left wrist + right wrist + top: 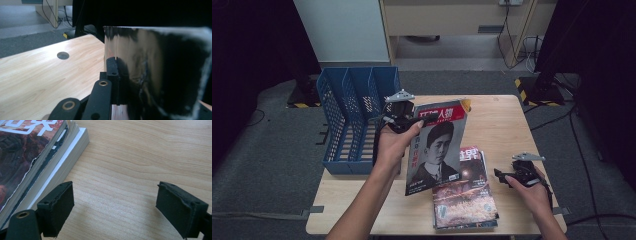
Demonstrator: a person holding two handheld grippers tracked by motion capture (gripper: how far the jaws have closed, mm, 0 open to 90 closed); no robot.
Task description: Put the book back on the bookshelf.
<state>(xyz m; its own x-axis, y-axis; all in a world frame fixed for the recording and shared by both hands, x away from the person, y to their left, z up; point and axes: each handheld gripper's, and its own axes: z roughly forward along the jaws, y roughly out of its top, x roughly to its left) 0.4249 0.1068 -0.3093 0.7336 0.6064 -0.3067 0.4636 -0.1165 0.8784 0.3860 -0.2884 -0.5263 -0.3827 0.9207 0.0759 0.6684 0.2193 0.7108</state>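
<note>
A: What sits nearest the person on the table (507, 125)?

B: A stack of magazines (464, 200), lying flat by the near edge, the top cover dark red and fiery with white characters. In the right gripper view the stack's page edges (53, 167) run along the left, just beside the near jaw.

A: And the right gripper (502, 175)?

B: It is low over bare wood, just right of the stack. Its jaws stand wide apart with nothing between them, only wood grain.

A: Where is the magazine being handled?

B: The portrait magazine (437, 147) is held up off the table, roughly upright and tilted, above the stack's left side. The left gripper (404, 121) pinches it at its upper left edge. In the left gripper view the jaws are clamped on the glossy dark cover (150, 70), which rises right of the jaw.

A: Any container?

B: A blue file rack (352, 120) with mesh walls and three slots stands at the table's far left corner, just left of the left gripper. What I can see of the slots holds nothing.

A: The surface?

B: Light wood, with a round cable hole (63, 55) seen in the left gripper view.

A: And the room beyond?

B: Grey carpet, cables trailing on the floor, yellow-black striped tape at the bases of dark stands, and a pale panel and wooden furniture at the back.
</note>
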